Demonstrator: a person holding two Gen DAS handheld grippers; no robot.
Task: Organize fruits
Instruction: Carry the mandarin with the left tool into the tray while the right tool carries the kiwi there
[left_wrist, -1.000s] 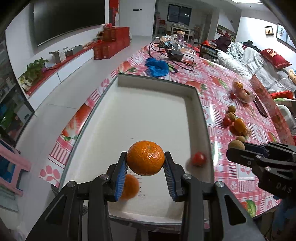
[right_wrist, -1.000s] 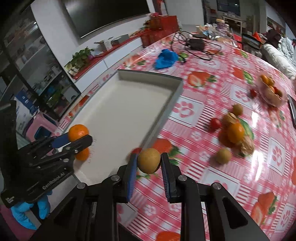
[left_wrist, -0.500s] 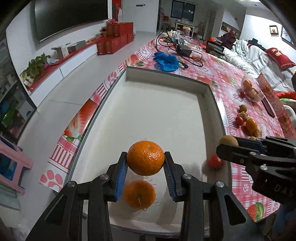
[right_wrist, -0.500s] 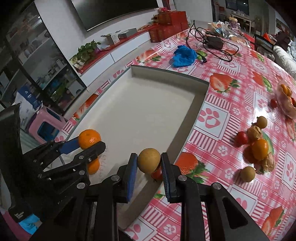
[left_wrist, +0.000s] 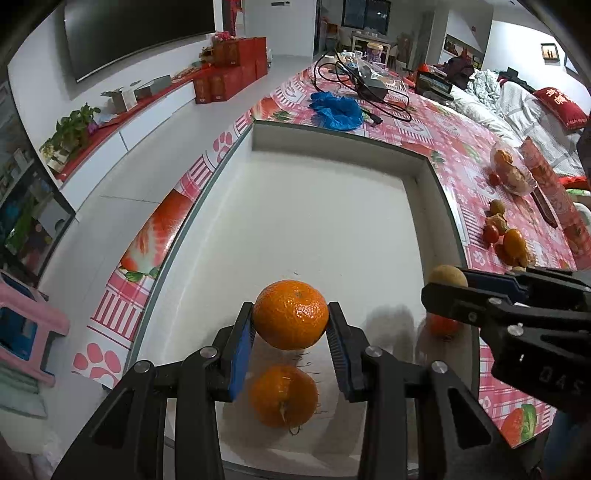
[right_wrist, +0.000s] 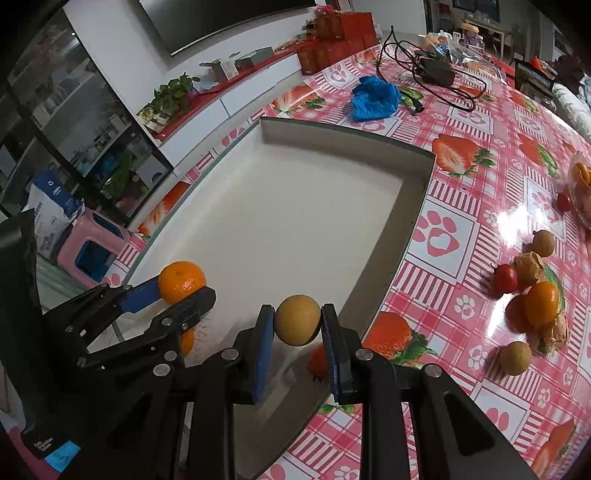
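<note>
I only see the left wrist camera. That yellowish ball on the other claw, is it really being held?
Observer: Yes. In the right wrist view the right claw has both blue pads pressed on the tan round fruit.
Child: Any more like it on the table that I can't see?
Observer: One brown round fruit lies loose on the tablecloth, just below the small pile with the orange one. Your view barely shows it.

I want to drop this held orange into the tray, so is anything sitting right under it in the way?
Yes. A second orange lies on the tray floor directly below the orange clamped in the left gripper. The tray floor farther back is bare.
</note>
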